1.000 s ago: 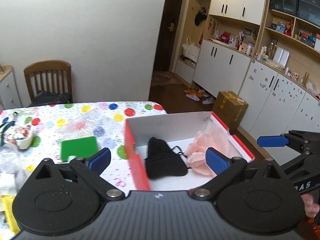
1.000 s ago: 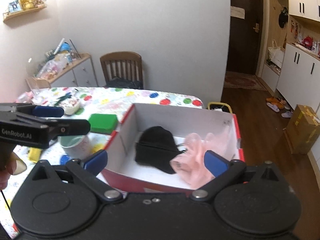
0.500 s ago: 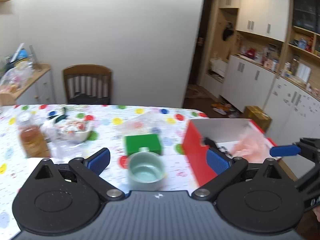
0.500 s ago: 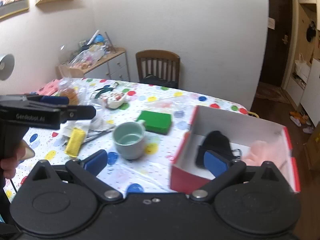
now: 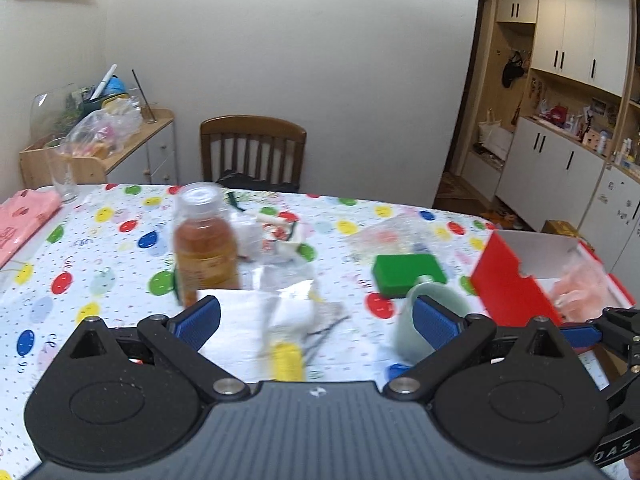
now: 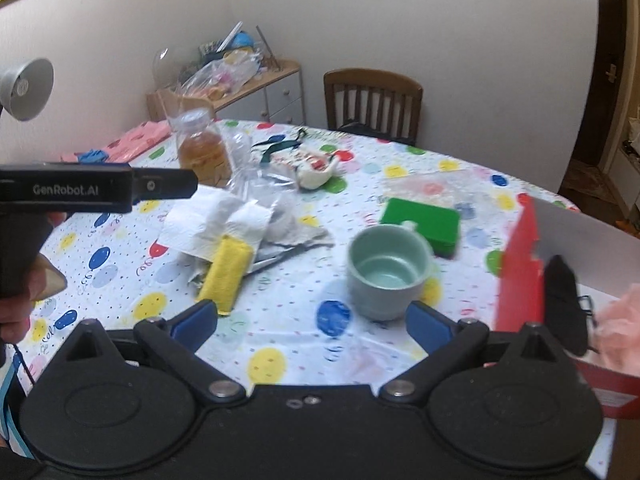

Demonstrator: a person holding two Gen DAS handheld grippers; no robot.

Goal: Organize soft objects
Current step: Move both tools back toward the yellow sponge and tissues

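Both hand-held grippers level above the counter (image 6: 120,264), jaws apart, empty.
Left hand-held gripper (image 5: 316,320) over yellow soft pad (image 6: 226,276); right hand-held gripper (image 6: 312,320) near cup (image 6: 388,272); red box (image 6: 520,272) at right edge holding pink soft item (image 6: 620,336).

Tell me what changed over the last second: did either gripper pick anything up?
No pickup. Both grippers swung left, away from the red box toward the table's clutter: the left gripper now faces the yellow item, the right gripper faces the mug. Both stayed open and empty. The black item and pink item remain in the box; nothing on the table moved.
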